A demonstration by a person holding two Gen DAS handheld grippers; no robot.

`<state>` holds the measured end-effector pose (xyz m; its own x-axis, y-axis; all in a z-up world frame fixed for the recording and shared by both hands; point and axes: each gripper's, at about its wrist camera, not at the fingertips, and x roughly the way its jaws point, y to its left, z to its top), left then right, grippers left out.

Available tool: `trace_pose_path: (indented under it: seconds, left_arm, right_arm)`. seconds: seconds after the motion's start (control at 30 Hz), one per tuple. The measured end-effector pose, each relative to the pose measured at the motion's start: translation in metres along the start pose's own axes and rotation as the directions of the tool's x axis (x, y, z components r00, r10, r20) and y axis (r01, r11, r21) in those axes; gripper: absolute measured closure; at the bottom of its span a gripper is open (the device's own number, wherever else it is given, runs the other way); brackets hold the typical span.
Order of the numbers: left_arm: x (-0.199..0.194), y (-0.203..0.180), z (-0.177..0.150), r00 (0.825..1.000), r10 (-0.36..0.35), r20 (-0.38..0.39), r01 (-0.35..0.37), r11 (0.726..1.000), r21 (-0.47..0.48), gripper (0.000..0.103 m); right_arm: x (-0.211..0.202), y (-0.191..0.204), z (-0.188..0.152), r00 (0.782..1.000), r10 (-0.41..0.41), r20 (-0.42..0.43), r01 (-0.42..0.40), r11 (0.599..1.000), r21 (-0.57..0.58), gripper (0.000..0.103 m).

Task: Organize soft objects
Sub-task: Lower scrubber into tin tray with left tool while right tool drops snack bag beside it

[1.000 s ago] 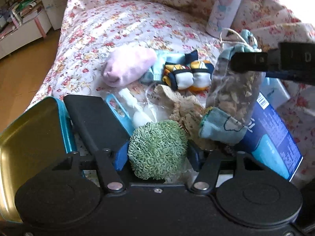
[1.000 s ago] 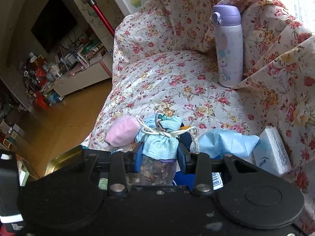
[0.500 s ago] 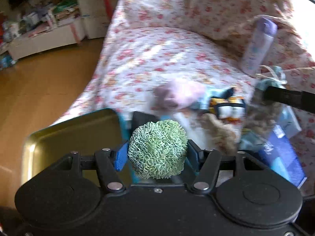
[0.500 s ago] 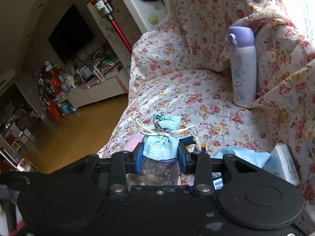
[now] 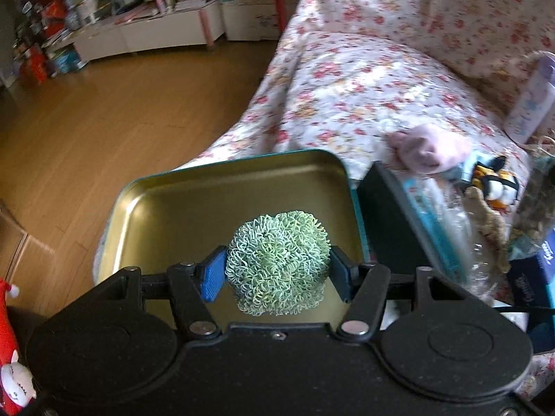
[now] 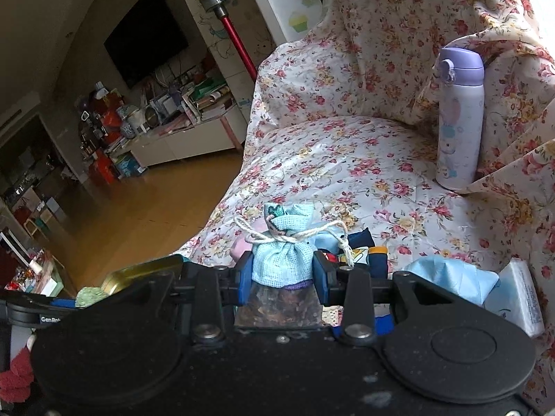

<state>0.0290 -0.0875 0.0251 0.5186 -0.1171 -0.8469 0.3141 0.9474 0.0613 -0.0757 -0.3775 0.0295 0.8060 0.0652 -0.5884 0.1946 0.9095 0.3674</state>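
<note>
My left gripper (image 5: 277,270) is shut on a green curly scrubber ball (image 5: 277,263) and holds it over an open gold tin tray (image 5: 166,208) with a teal rim. My right gripper (image 6: 282,277) is shut on a light blue drawstring sachet (image 6: 282,260) filled with dried bits, held above the sofa seat. A pink soft bundle (image 5: 430,147), a penguin-pattern sock (image 5: 496,183) and a beige cloth (image 5: 485,215) lie in a pile on the floral sofa (image 5: 364,79). The tin's edge (image 6: 138,272) and the green ball (image 6: 90,296) show at lower left in the right wrist view.
A purple-capped bottle (image 6: 458,121) stands at the sofa back. A tissue pack (image 6: 520,298) and a light blue cloth (image 6: 451,277) lie at right. A black box (image 5: 388,215) sits beside the tin. Wooden floor (image 5: 86,121) and cluttered shelves (image 5: 114,10) are to the left.
My left gripper has swung left with the green ball, from over the pile to over the tin. My right gripper has risen with the sachet, which hangs higher above the seat.
</note>
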Motion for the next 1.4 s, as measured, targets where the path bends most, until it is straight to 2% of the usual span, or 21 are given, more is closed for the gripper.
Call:
trace_pose_path:
  seconds: [0.33, 0.7, 0.83, 1.0, 1.13, 1.23, 1.27, 1.4]
  left_arm:
    - [0.024, 0.037, 0.003, 1.000, 0.006, -0.013, -0.006, 0.999, -0.037, 0.046]
    - [0.046, 0.065, 0.014, 1.000, 0.010, -0.003, -0.010, 0.998, -0.058, 0.045]
    - [0.061, 0.079, 0.009, 0.998, -0.017, -0.053, 0.011, 0.993, -0.115, 0.045]
    - [0.065, 0.085, 0.004, 0.998, -0.003, -0.060, -0.004, 0.993, -0.114, 0.045]
    - [0.066, 0.089, -0.003, 0.997, -0.001, -0.078, -0.008, 0.994, -0.113, 0.045]
    - [0.065, 0.092, -0.005, 0.997, 0.006, -0.082, -0.016, 0.993, -0.120, 0.045]
    - [0.065, 0.093, -0.005, 0.997, 0.007, -0.082, -0.017, 0.993, -0.121, 0.045]
    - [0.067, 0.093, -0.006, 0.996, 0.015, -0.088, -0.027, 0.991, -0.128, 0.045]
  right_arm:
    - [0.010, 0.010, -0.002, 0.999, -0.044, -0.028, 0.044, 0.999, -0.021, 0.068]
    - [-0.012, 0.030, -0.001, 0.999, -0.046, 0.012, 0.046, 0.999, 0.020, 0.068]
    - [-0.020, 0.060, -0.005, 1.000, -0.028, -0.009, 0.028, 0.999, 0.032, 0.068]
    - [-0.016, 0.125, -0.004, 0.991, -0.082, -0.101, 0.073, 0.993, -0.095, 0.068]
    - [-0.005, 0.175, -0.001, 0.982, -0.018, -0.188, -0.009, 0.990, -0.142, 0.070]
    - [0.003, 0.209, 0.000, 0.979, 0.017, -0.202, -0.056, 0.980, -0.189, 0.073]
    - [0.008, 0.219, -0.001, 0.979, 0.023, -0.204, -0.067, 0.975, -0.211, 0.076]
    - [0.029, 0.246, -0.004, 0.980, -0.004, -0.201, -0.057, 0.954, -0.295, 0.077]
